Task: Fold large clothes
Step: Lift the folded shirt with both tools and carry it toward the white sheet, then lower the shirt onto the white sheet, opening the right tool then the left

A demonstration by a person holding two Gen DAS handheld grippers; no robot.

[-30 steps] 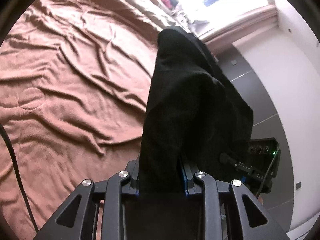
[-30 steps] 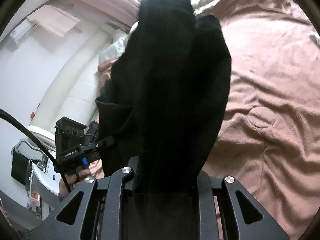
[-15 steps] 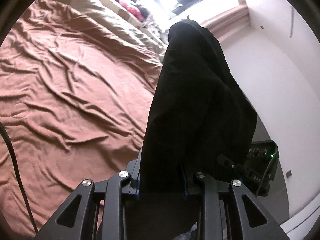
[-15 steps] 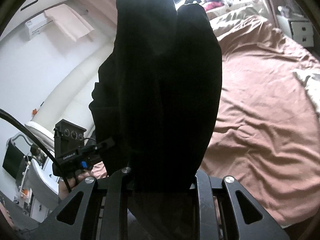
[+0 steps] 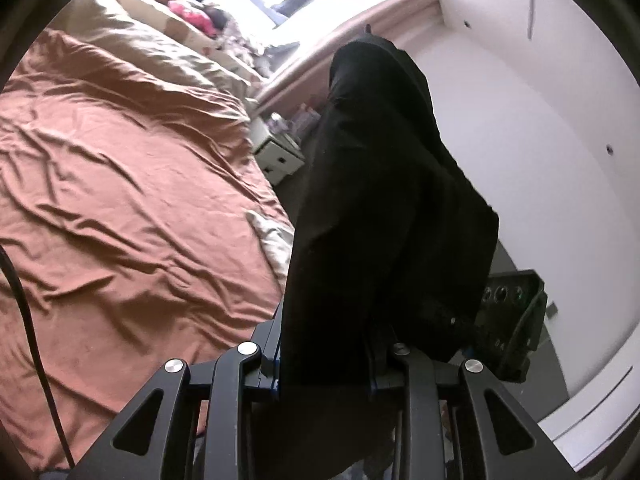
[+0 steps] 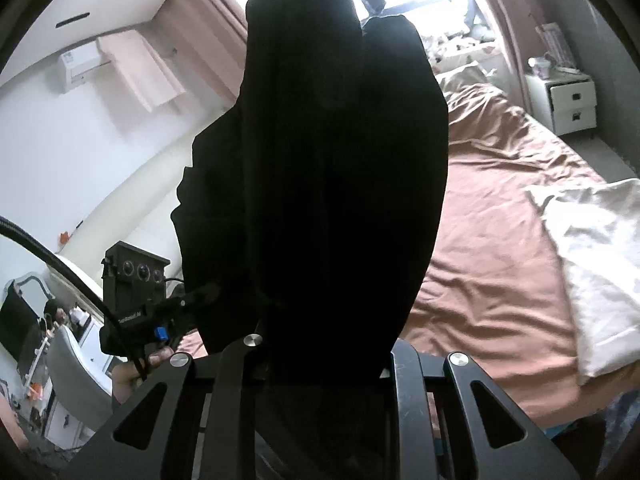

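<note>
Currently both tongs are clamping the same black garment [image 5: 380, 208], so neither hand is nearer; each is holding its own bunch. Left gripper [image 5: 326, 368] is gripping a thick fold that is draping forward over its fingers and hiding them. Right gripper [image 6: 324, 360] is doing likewise, jaws narrowed on cloth [image 6: 332, 160], fingertips covered. In the left view the other tool's body [image 5: 512, 308] is sitting just right of the fold; in the right view the left tool [image 6: 136, 292] is showing just left of it, so the garment's held edge is running across between the hands, the rest hanging below, out of sight.

Garment is hanging clear of the bed [image 5: 120, 200], at its near edge. The coming lay-down is turning on this: the sheet is lying ahead and below both tongs. A white cloth [image 6: 592, 260] is occupying the bed's right edge.

Compared with a second ago: both views are looking across more of the bed toward the far end, the nightstand [image 6: 568, 100] is coming into view, and the grips are unchanged.
</note>
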